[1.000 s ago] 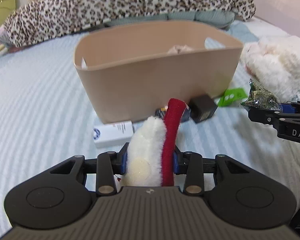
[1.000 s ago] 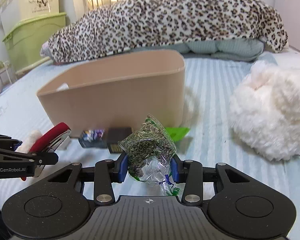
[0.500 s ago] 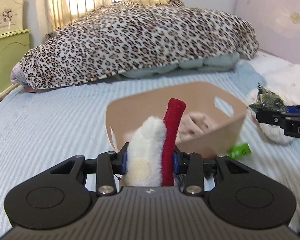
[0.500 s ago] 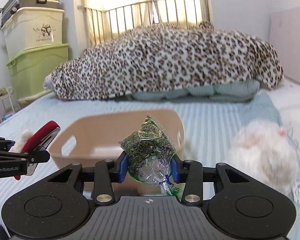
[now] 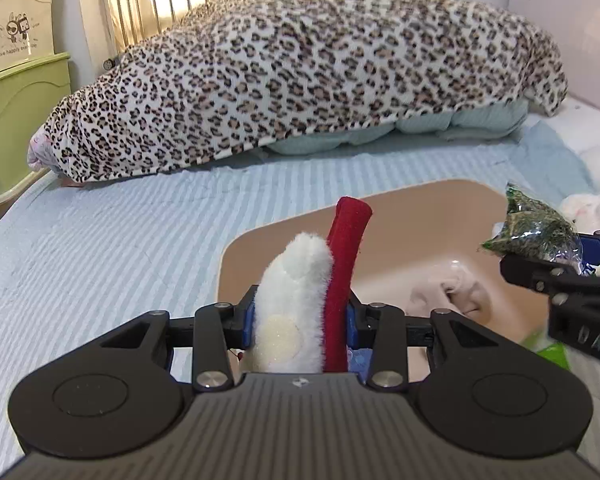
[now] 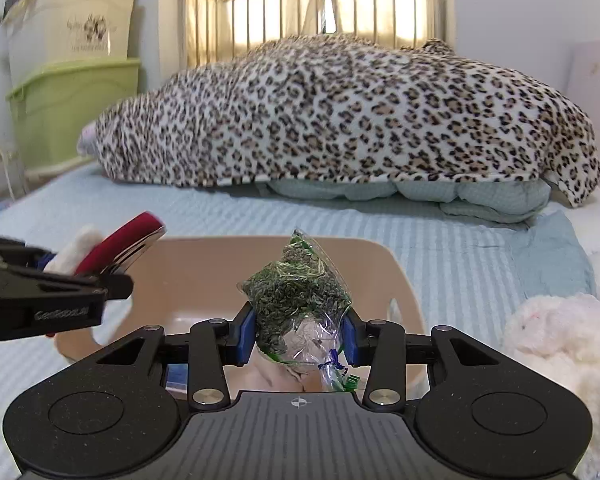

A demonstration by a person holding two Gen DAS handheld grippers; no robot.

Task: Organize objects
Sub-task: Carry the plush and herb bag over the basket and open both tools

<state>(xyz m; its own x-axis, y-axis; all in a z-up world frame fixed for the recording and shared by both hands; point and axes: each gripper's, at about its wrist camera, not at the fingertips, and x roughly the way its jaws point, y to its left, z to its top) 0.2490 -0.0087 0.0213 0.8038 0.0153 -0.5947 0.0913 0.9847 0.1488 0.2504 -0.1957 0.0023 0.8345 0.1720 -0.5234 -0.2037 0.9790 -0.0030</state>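
My left gripper [image 5: 300,320] is shut on a white and red plush piece [image 5: 300,276] and holds it above the near left edge of the tan basket [image 5: 412,216]. My right gripper [image 6: 298,334] is shut on a clear bag of dried green herbs [image 6: 296,296] and holds it above the same basket [image 6: 220,264]. Each gripper shows in the other's view: the right one with the bag [image 5: 536,232], the left one with the plush piece [image 6: 112,240]. A pale pink soft thing [image 5: 456,292] lies inside the basket.
A white fluffy plush toy [image 6: 560,344] lies on the striped blue bedcover [image 5: 100,240] right of the basket. A leopard-print blanket [image 5: 308,80] is heaped at the back. Green and cream storage boxes [image 6: 72,92] stand at the left. A green packet [image 5: 552,352] lies by the basket.
Both grippers have risen and moved forward with their loads, from in front of the basket to above its opening. The small boxes in front of the basket have dropped out of view.
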